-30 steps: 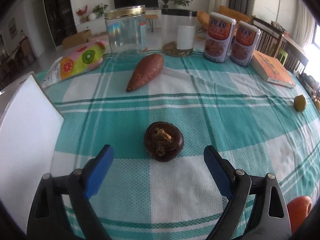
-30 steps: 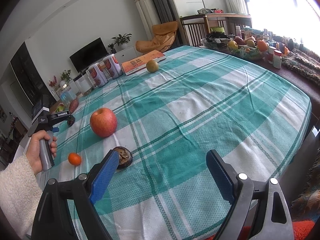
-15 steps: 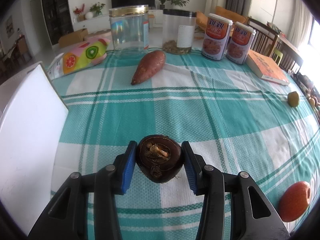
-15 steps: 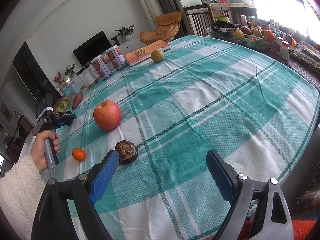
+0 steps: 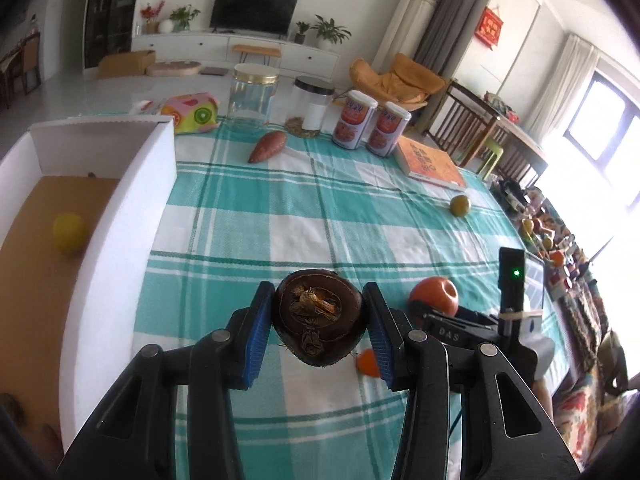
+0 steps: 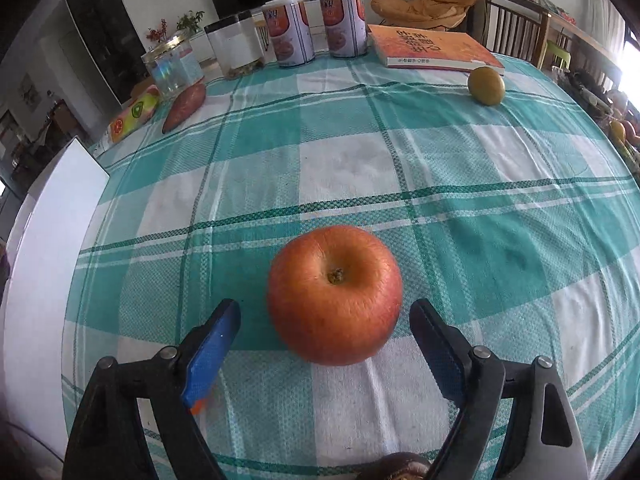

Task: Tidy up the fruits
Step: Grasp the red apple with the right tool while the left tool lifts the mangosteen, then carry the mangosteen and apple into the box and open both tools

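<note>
The left gripper (image 5: 318, 334) pinches a dark brown round fruit (image 5: 319, 322) w/ its blue pads tight on both sides, and the fruit looks to be up off the green and white checked cloth (image 5: 304, 220). On the left is a white box (image 5: 120, 216) w/ a brown floor, and a yellow fruit (image 5: 69, 233) sits inside it already. So the step in hand, I think, is carrying the brown fruit over to that box. Next move: swing it left over the box wall, go low, then let go soft so it does not roll or bump the yellow one. The right gripper (image 6: 326, 340) is spread, its jaws have just been closing in, w/ a big red apple (image 6: 334, 294) between them, but the pads do not touch the apple yet; there is a gap on each side. The apple sits on the cloth, near. Next for that hand: squeeze more till both pads press the apple at its wide middle, then lift. It is round and smooth, so it may slip if held too high up. Far right, a green-yellow fruit (image 6: 486, 85) waits beside an orange book (image 6: 432, 50). A small orange fruit (image 5: 369, 363) lies near, under the left gripper. A sweet potato (image 5: 267, 147) lies far, by the jars; prob. not a fruit, so leave it.
</note>
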Motion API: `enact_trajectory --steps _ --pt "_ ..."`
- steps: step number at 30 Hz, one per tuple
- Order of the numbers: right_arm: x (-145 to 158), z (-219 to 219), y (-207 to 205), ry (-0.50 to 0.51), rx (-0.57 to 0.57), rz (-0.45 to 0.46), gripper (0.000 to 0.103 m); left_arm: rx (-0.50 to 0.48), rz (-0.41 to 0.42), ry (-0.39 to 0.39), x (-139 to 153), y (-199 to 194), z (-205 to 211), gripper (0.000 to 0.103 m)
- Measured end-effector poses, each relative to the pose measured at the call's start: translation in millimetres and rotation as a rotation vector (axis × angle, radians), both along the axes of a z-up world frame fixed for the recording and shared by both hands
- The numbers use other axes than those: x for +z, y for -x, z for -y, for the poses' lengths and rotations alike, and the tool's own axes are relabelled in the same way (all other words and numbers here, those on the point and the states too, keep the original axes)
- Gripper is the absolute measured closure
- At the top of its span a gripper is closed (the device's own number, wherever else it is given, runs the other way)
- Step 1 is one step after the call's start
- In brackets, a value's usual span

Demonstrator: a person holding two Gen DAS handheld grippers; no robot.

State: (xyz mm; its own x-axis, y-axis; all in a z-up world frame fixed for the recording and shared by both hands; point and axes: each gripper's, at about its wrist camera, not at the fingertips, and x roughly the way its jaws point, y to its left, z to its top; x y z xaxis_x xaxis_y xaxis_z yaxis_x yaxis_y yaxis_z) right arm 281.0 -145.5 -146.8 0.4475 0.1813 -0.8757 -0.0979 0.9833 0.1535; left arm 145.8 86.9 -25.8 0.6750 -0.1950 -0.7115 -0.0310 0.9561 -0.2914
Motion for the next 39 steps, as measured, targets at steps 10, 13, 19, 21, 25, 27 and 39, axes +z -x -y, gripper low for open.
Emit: enact_trajectory --steps 10,13,19,21,25,27,39 --pt "72 3 61 -0.394 -0.009 0.087 0.037 -0.017 0.052 -0.004 46 87 -84 0.057" --pt "107 -56 91 -0.531 0.131 0.111 0.037 0.072 0.025 -0.044 39 99 -125 0.057" --pt "138 -213 143 -0.648 0.463 0.062 0.037 0.273 -0.036 0.143 15 137 -206 0.057" --pt "136 -253 152 -0.657 0.543 0.021 0.037 0.307 -0.039 0.319 15 160 -223 0.057" --pt "124 -287 158 -0.631 0.590 -0.010 0.036 0.265 -0.021 0.536 32 190 -232 0.057" --pt "117 -291 152 -0.603 0.574 -0.027 0.036 0.247 -0.001 0.490 41 193 -230 0.056" --pt "78 -353 171 -0.145 0.785 0.044 0.036 0.409 -0.177 0.225 -48 136 -262 0.056"
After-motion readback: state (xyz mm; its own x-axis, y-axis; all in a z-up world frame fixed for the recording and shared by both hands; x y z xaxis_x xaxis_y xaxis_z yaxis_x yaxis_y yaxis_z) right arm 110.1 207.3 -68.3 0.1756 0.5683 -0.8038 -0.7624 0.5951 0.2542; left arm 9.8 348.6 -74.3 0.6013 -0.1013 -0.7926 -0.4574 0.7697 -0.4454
